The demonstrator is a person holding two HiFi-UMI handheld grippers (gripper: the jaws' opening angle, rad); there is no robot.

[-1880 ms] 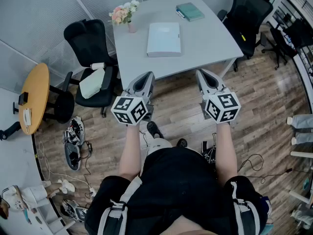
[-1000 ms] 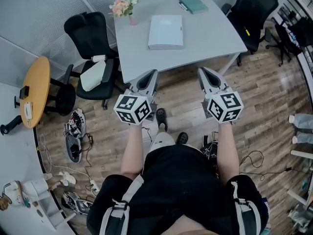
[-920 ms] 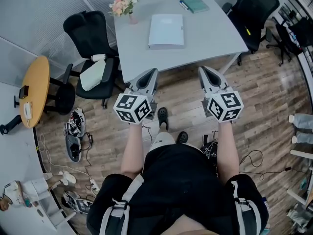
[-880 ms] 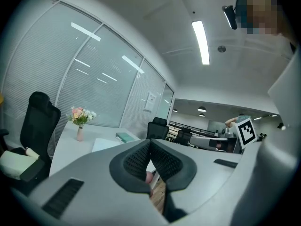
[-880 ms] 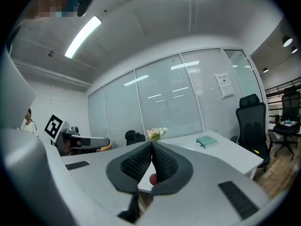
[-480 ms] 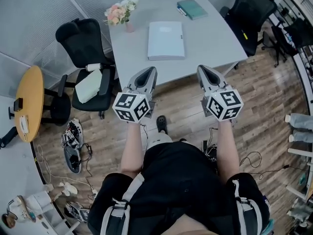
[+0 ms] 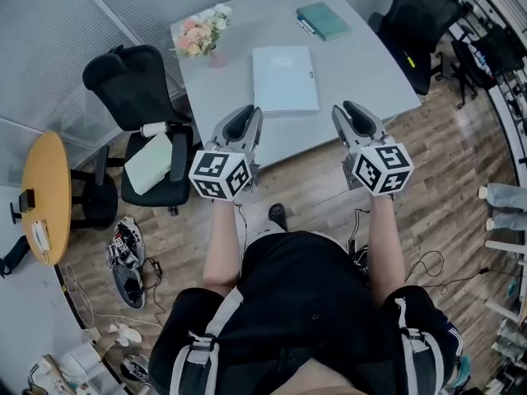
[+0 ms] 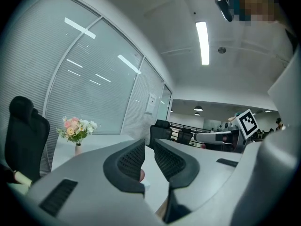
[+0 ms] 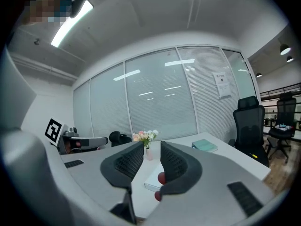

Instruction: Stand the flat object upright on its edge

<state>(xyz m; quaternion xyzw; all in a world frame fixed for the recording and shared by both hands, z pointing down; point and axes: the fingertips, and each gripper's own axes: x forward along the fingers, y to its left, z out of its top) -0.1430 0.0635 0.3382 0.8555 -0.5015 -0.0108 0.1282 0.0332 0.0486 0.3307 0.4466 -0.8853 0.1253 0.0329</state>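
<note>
Pale flat box (image 7: 284, 78) lies flat on the grey table (image 7: 362, 64), at 12 o'clock from the person and just beyond both tongs. A vase of flowers (image 7: 200, 33) stands at its 10 o'clock and a teal book (image 7: 322, 20) lies at its 1 o'clock. The left tongs (image 7: 241, 115) have just been parting and show a narrow gap with nothing in it. The right tongs (image 7: 356, 109) have also just been spreading and stand somewhat wider, likewise empty. Both hover at the table's near edge, clear of the box.
</note>
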